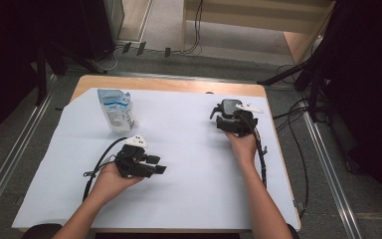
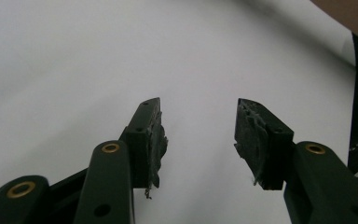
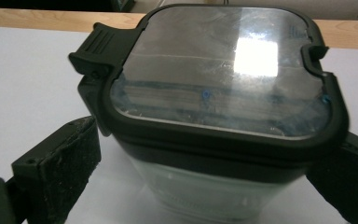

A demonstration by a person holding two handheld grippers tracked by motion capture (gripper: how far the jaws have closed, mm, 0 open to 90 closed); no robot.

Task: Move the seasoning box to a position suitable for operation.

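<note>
From the high view there are two grippers, one lidded container, one pouch and one white sheet [image 1: 189, 164] spread over the wooden table [image 1: 179, 85]. The left gripper [image 1: 160, 165] lies low over the sheet, well apart from the container [image 1: 227, 107], its jaws parted with nothing between them. A blue-and-white pouch [image 1: 115, 109] stands on the sheet, far to the left of the container and just beyond the left gripper; nothing lies in the stretch between them. The right gripper [image 1: 225, 118] sits right at the container, near the table's far right edge, with the hand behind it. In the left gripper view the two black jaws stand at a middling gap over bare white sheet [image 2: 121, 60], their worn pads [image 2: 157, 144] holding nothing. In the right gripper view the clear container [image 3: 214, 140] with its dark-rimmed lid [image 3: 223, 74] and one side latch [image 3: 98, 49] sits between the two jaws; the left pad [image 3: 70, 163] stands just clear of its wall, while whether the right one touches I cannot tell.
</note>
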